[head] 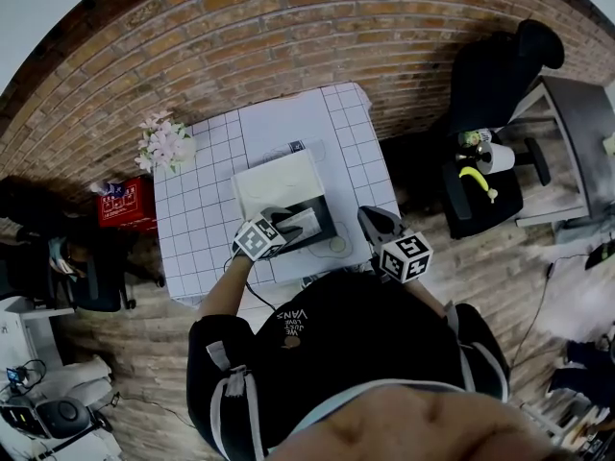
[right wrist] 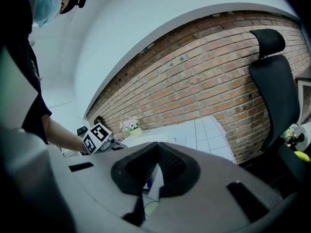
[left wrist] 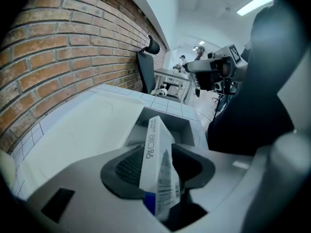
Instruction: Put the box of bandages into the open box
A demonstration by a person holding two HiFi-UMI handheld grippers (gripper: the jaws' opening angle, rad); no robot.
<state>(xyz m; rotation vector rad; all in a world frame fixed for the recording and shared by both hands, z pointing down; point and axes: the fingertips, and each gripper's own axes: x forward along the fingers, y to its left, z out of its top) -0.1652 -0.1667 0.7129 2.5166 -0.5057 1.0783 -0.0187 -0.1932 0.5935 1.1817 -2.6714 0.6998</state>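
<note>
white bandage box [left wrist: 158, 164], between parted left fingers [left wrist: 128, 169]

wall [head: 288, 27]: was rough red-brown brick with pale mortar, across the top of the frame
table [head: 197, 224]: looked smooth and matt, white with a thin dark grid
box of bandages [left wrist: 158, 161]: was smooth white card with a slight sheen and dark print
open box [head: 274, 185]: was matt white card, dark inside
left gripper [left wrist: 160, 152]: had a matt grey plastic shell; its pads [left wrist: 127, 168] were black and finely ribbed
chair [right wrist: 274, 81]: was matt black
</note>
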